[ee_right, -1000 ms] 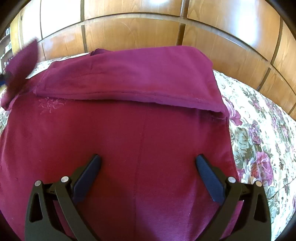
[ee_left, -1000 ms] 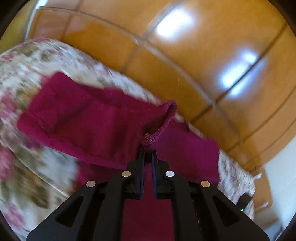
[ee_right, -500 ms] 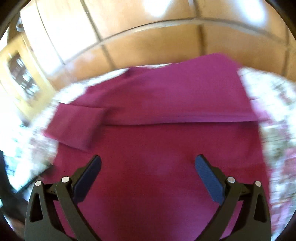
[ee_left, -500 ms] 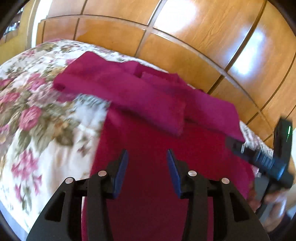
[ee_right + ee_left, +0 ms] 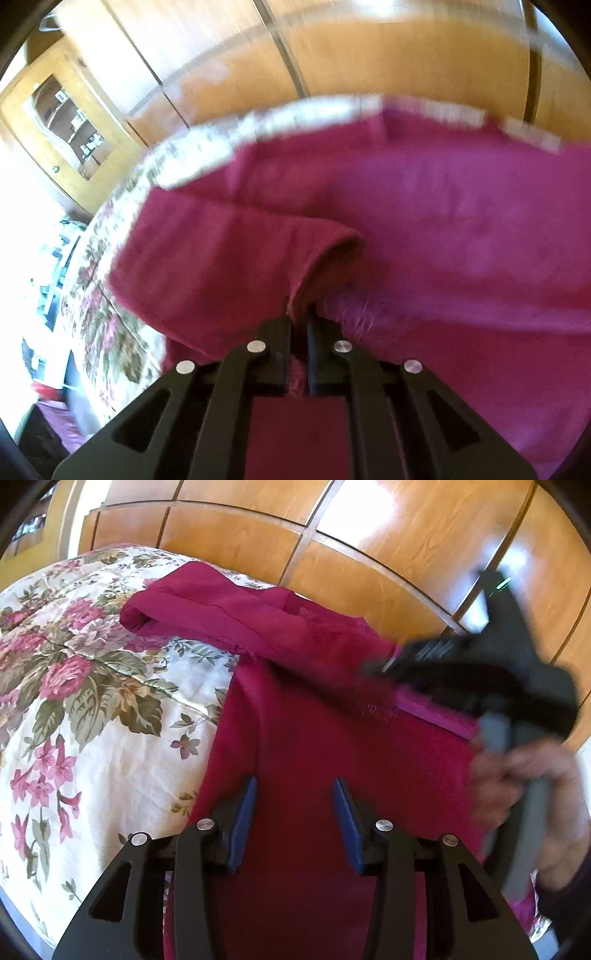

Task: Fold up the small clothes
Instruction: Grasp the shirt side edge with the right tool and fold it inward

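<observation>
Right gripper [image 5: 300, 314] is now pinching a fold of the magenta garment [image 5: 443, 229] between its closed jaws, whereas half a second ago its jaws were standing wide apart over the flat cloth; the pinched edge is rising as a small hooded ridge at the lower centre of the right wrist frame, and the picture is blurred, so the hand is probably moving. Left gripper [image 5: 295, 805] is doing the opposite: one second ago it was clamping a raised edge of the cloth, and now it is hovering with its blue pads [image 5: 243, 812] well apart and holding nothing, low in the centre of its frame. I am judging that the work is passing from the left hand to the right, so the next fold is likely beginning on the right side. The garment is lying on the floral bedspread [image 5: 92, 701], with a folded sleeve [image 5: 207, 609] reaching toward the upper left of the left wrist frame. No container is showing in either view; only the wooden wardrobe [image 5: 369, 535] is filling the upper part behind the bed.
</observation>
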The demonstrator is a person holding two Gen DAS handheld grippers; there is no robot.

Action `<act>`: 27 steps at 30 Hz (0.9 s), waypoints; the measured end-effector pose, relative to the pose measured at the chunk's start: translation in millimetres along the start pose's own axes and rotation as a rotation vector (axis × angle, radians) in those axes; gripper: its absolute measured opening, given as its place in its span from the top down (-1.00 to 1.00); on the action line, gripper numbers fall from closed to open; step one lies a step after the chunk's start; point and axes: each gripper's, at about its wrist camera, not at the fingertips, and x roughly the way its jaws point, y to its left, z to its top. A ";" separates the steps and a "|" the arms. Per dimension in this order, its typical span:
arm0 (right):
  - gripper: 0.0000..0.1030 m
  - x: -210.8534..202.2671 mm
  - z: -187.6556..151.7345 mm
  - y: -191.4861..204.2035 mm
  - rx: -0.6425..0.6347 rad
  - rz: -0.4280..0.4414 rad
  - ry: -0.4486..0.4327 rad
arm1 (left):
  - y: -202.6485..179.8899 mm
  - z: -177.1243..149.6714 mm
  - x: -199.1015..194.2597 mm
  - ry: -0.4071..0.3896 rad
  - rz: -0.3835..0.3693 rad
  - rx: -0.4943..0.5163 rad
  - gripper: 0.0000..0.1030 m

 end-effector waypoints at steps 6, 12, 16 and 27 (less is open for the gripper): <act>0.89 -105.7 35.6 -25.8 -0.025 -0.013 -0.227 | -4.1 1.3 -0.9 -0.004 0.013 0.014 0.19; 0.89 -138.1 33.8 -104.8 0.093 -0.147 -0.257 | -5.9 2.0 -1.3 0.004 0.024 0.013 0.18; 0.89 -121.9 15.0 -166.5 0.205 -0.224 -0.179 | -8.5 4.1 -1.0 0.019 0.043 0.019 0.18; -0.25 -120.7 -29.1 -219.9 0.345 -0.286 -0.169 | -29.1 37.2 -26.2 -0.008 0.091 0.048 0.19</act>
